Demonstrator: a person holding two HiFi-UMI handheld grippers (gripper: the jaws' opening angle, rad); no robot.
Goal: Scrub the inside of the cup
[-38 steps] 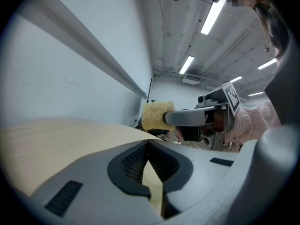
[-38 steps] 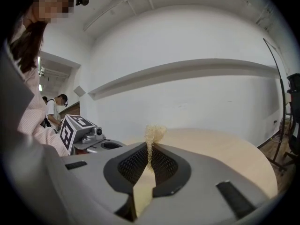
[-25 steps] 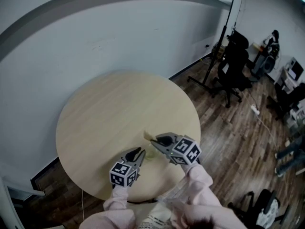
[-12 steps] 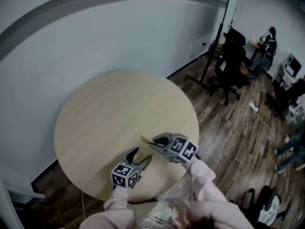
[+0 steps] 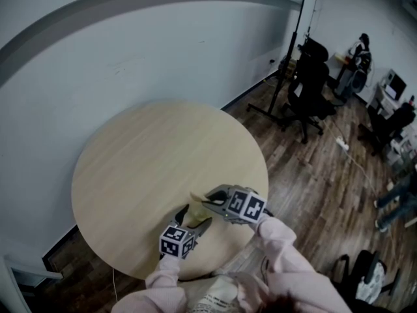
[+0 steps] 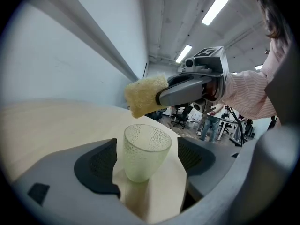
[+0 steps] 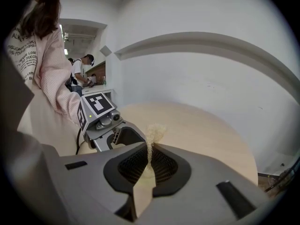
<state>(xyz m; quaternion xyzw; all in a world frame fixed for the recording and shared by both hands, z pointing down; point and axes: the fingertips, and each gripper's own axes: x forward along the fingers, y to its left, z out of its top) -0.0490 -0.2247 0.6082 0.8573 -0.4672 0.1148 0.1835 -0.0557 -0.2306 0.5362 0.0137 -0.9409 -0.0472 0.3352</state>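
Head view gives us the largest thing first: a round desk [image 5: 130, 162] of pale, fine-grained wood, with both grippers working near its close edge. The left gripper [image 5: 193, 219] sits low over the desk, and its jaws have just been opening. In the left gripper view we see them spread wide, dark ribbed pads clear on either side of the cup [image 6: 145, 151], which stands upright on the desk between them, released rather than gripped. We judge that standing it mouth-up leaves the inside open to scrubbing, with the jaws flanking it and ready to steady it. The cup is a small tumbler of clear, faintly green material, dimpled all over and tapering to a narrower base. The right gripper [image 7: 150, 153] is clenched on the sponge [image 7: 154, 131], a pale yellow, coarse-pored block squeezed thin between the pads. It hovers just above the cup's rim and slightly beyond it, not yet inside. It is held by one end, we think, so the soft free end can reach down into the cup.
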